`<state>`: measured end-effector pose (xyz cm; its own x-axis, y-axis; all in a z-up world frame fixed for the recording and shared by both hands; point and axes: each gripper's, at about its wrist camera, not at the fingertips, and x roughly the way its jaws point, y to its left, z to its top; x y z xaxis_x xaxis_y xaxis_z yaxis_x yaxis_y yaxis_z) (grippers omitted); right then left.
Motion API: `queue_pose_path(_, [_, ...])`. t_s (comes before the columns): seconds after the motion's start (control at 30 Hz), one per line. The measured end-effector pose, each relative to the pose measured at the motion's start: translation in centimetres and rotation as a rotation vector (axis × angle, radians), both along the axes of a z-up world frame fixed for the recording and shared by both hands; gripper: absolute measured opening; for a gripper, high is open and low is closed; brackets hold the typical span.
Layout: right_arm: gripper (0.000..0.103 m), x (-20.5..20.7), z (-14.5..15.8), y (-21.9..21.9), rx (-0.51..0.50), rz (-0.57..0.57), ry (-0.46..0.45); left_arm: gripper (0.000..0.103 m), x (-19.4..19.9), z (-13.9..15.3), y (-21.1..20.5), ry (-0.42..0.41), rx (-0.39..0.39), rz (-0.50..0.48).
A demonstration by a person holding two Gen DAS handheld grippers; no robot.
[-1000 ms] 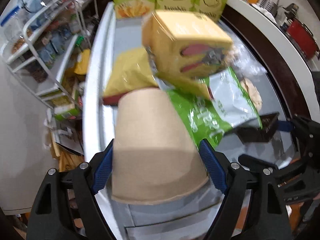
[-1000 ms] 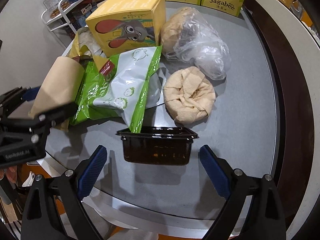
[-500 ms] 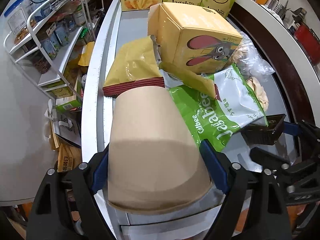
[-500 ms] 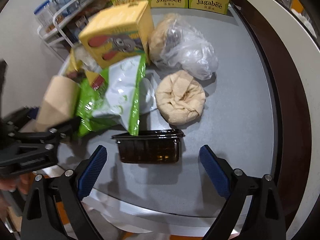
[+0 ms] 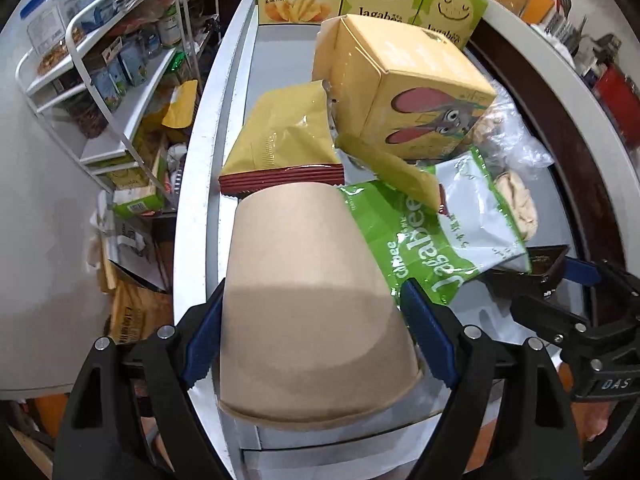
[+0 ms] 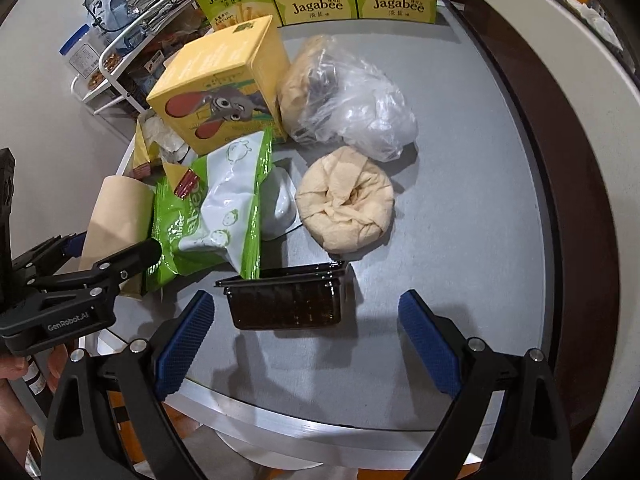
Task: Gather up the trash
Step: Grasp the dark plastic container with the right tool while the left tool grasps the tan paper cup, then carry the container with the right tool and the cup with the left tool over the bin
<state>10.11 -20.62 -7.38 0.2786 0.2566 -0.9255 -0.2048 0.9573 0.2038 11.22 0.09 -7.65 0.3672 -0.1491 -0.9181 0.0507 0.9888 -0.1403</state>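
Right hand-held gripper empty, jaws closing; black tray sits just ahead between them, long axis across the gap. Left hand-held gripper clamps paper cup.

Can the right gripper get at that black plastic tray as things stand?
Probably yes. The black tray sits between the closing right gripper's pads; only the green snack bag's corner dips into it.
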Motion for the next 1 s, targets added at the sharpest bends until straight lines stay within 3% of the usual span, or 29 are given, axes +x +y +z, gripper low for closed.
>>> queue_pose_path(0.13, [0.073, 0.0, 0.2, 0.6, -0.021, 0.020, 0.000, 0.084, -0.1, 0.0, 0.1, 0.006, -0.017, 0.011])
queue_pose_path(0.2, [0.057, -0.1, 0.0, 0.9, -0.026, 0.031, 0.012, 0.082, -0.1, -0.2, 0.0, 0.012, -0.017, 0.005])
queue_pose_path(0.27, [0.047, -0.1, -0.3, 1.0, -0.028, 0.033, 0.028, 0.080, -0.3, 0.0, -0.1, 0.008, -0.018, 0.000])
queue_pose_path(0.6, [0.046, -1.1, 0.3, -0.3, 0.024, 0.008, 0.031, 0.077, -1.3, 0.7, 0.0, 0.003, -0.078, -0.006])
queue_pose_path(1.0, [0.046, -2.5, 3.2, -1.3, 0.076, -0.001, -0.003, 0.077, -3.3, 3.1, 0.1, -0.055, -0.123, -0.035])
